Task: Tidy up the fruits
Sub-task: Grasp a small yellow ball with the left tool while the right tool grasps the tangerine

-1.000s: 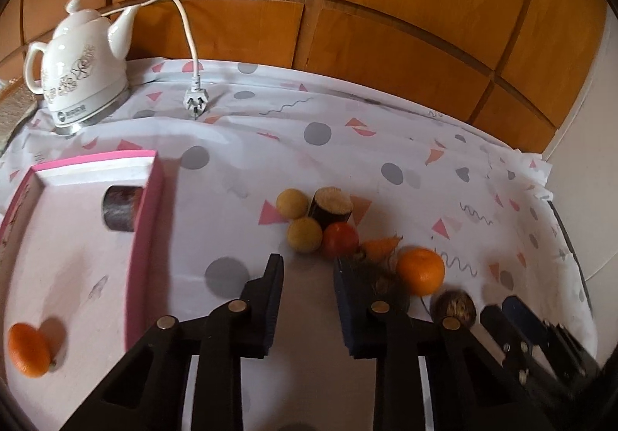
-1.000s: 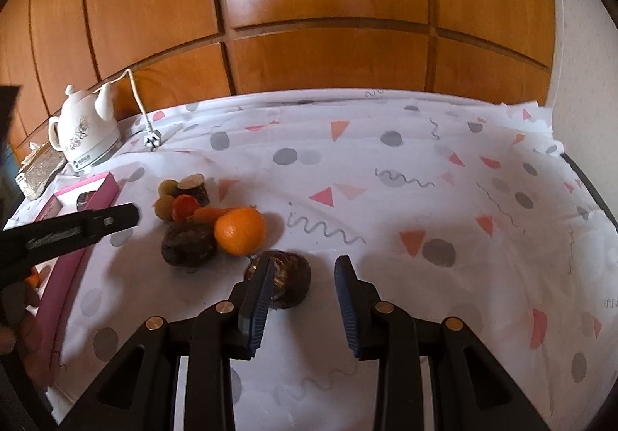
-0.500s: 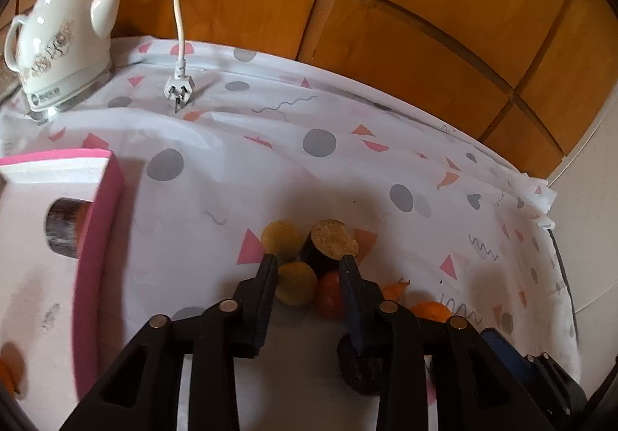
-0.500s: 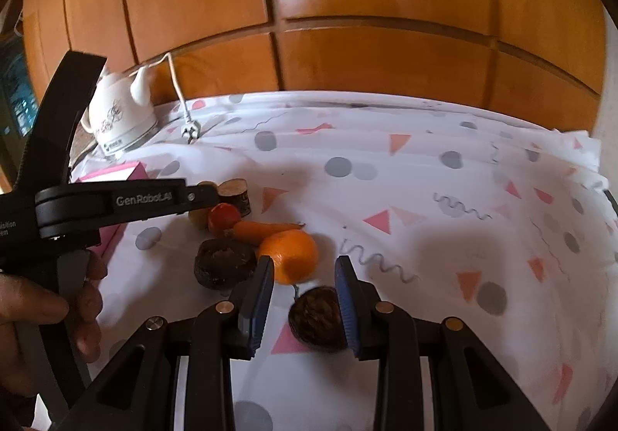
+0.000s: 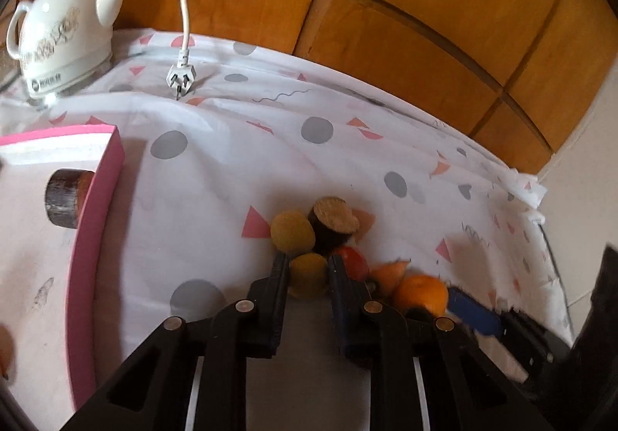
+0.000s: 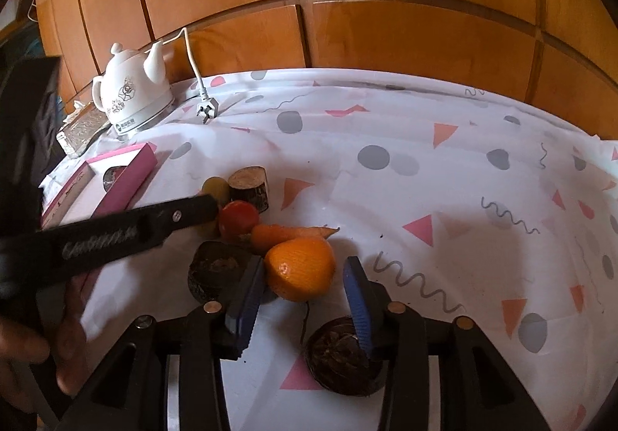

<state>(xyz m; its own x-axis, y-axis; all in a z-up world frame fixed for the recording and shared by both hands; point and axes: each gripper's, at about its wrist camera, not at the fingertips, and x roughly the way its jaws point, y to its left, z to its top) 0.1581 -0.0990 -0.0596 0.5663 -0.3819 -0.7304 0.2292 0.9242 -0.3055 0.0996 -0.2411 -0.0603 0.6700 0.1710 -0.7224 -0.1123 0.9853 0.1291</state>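
Tray (image 5: 96, 222), pink-rimmed, far left of orange, holds dark round piece. Left hand-held gripper (image 5: 307, 265) straddles small yellow fruit (image 5: 308, 274), fingers near-touching; grip uncertain. Right hand-held gripper (image 6: 305, 276) spread wide around orange (image 6: 299, 268), no contact. Orange firm, dimpled, rolls easily; you pinch across widest middle.

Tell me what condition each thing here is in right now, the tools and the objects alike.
left gripper: fingers around a yellow fruit, contact unclear.
right gripper: open, fingers either side of the orange.
kettle: upright, lid on, unplugged.
plug: lying loose on the tablecloth.
pink box: open, a dark cylinder piece lying inside.
carrot: lying flat.
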